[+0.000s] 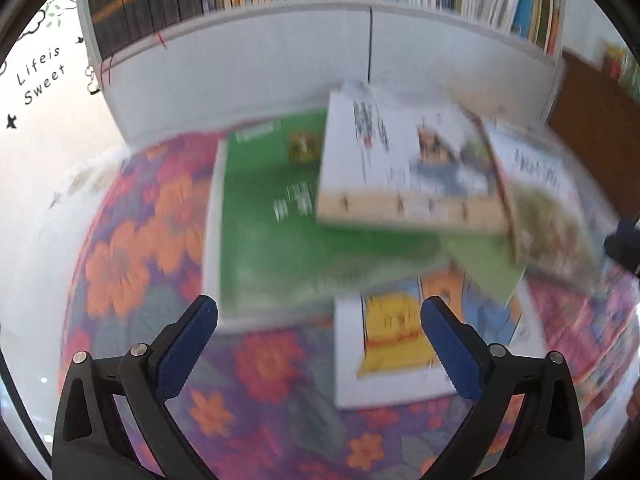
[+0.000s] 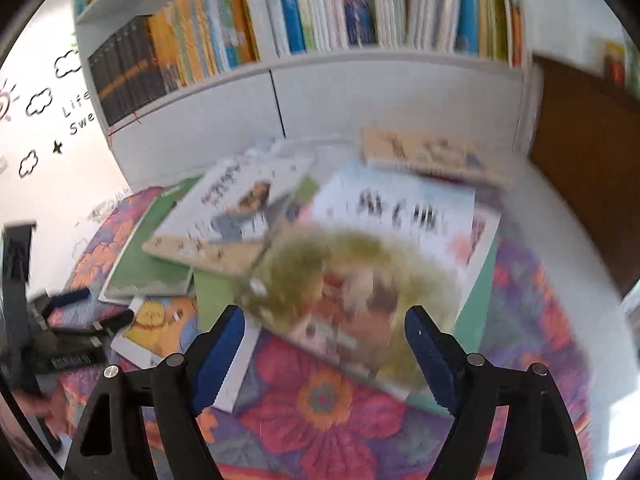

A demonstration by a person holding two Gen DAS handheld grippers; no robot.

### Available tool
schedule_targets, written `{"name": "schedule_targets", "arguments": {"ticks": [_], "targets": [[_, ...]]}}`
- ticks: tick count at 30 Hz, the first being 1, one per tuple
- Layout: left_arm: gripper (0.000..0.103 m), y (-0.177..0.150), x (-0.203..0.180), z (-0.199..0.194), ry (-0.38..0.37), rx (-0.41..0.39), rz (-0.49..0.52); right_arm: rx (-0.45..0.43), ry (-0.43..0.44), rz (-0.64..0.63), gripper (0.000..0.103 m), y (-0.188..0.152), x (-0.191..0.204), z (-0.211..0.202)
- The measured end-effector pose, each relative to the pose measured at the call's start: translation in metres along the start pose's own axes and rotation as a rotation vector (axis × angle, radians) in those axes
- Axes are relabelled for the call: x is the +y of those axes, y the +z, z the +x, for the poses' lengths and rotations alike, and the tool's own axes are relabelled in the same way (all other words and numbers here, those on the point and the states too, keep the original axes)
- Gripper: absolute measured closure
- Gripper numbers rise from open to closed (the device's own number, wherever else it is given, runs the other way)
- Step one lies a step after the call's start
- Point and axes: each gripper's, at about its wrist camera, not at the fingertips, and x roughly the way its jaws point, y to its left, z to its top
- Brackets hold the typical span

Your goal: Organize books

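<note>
Flowered mat [image 1: 120,264] before a white bookshelf [image 1: 248,64], strewn with overlapping books [image 1: 280,240]. Left gripper [image 1: 319,312] and right gripper [image 2: 325,322]: jaws spread, nothing between them.

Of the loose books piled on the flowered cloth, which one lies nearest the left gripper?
The yellow cartoon book with the white border. It lies at the near edge of the pile, just ahead of the left gripper, while the big green book and the others sit farther back.

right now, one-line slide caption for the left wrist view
Open left gripper above loose books, green book among them, on a floral cloth.
</note>
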Motion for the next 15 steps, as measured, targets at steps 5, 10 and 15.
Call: {"name": "schedule_targets", "arguments": {"ticks": [5, 10, 15], "targets": [[0.002, 0.062, 0.021, -0.001, -0.041, -0.042, -0.029, 0.003, 0.128, -0.078, 0.02, 0.049, 0.014, 0.001], [0.003, 0.084, 0.019, 0.041, -0.092, -0.009, -0.023, 0.11, 0.264, 0.088, 0.02, 0.087, 0.003, 0.05], [0.037, 0.074, 0.009, 0.084, -0.13, 0.094, -0.006, 0.224, 0.268, 0.145, 0.034, 0.094, 0.013, 0.109]]}}
